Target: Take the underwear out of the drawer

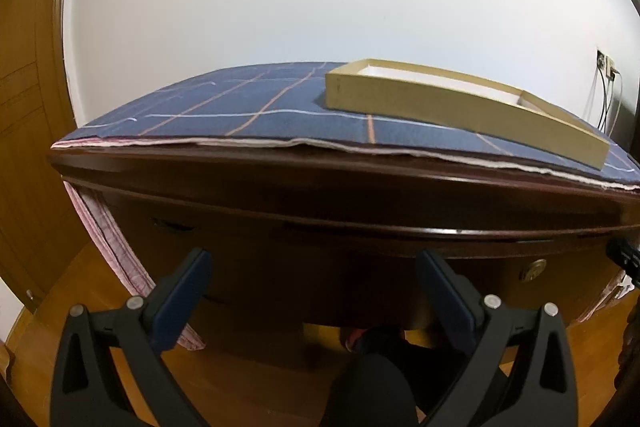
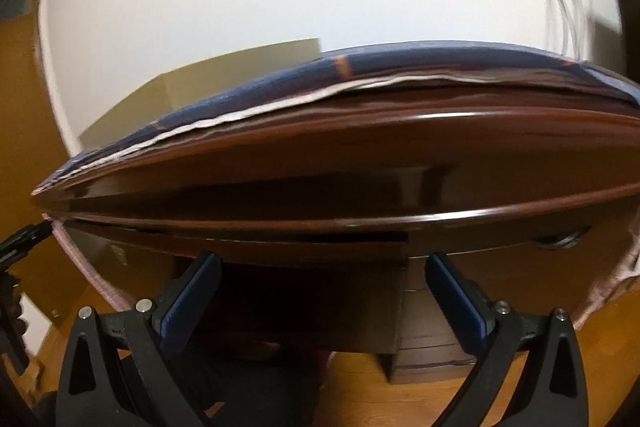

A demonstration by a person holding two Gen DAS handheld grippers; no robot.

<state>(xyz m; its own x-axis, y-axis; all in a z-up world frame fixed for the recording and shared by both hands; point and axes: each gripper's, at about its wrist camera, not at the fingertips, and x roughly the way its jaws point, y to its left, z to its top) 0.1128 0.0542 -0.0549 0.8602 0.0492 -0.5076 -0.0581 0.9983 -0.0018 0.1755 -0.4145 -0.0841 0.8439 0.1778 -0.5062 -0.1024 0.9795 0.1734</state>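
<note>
Dark-wood desk is faced by both tongs — left tongs and right tongs spread, empty; no underwear is visible — the shut drawer should be pulled squarely first.

a home room: cloth-covered wooden desk, wood floor, wall socket.
</note>
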